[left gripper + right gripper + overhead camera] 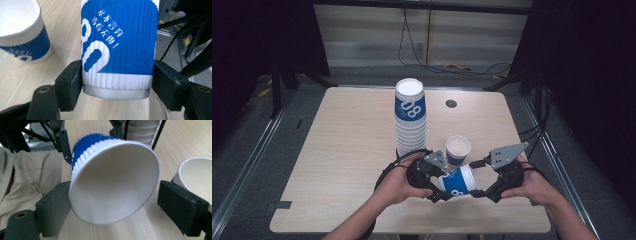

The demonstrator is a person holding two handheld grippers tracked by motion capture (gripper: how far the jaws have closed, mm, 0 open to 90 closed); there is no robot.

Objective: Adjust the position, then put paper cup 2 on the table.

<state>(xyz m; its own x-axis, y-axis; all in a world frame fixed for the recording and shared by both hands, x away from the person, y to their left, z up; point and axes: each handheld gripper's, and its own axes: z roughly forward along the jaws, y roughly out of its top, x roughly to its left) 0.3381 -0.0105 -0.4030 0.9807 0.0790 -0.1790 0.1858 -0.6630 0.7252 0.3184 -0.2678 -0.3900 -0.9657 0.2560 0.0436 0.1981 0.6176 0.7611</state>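
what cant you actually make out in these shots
- Right gripper: whether its fingers touch the held cup; the rim hides the contact in the right gripper view.
- Held cup's mouth end: cut off by the top edge, left gripper view.
- Cup stack: count too small, high view.

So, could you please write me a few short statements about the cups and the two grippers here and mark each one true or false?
1. The left gripper is clamped on the base end of a blue and white cup. True.
2. The held cup stands upright on the table. False: it lies on its side in the air, between the two grippers.
3. The right gripper has its jaws pressed shut on the cup's rim. False: the jaws stand open either side of the rim.
4. A single cup stands upright beside the tall stack of cups. True.
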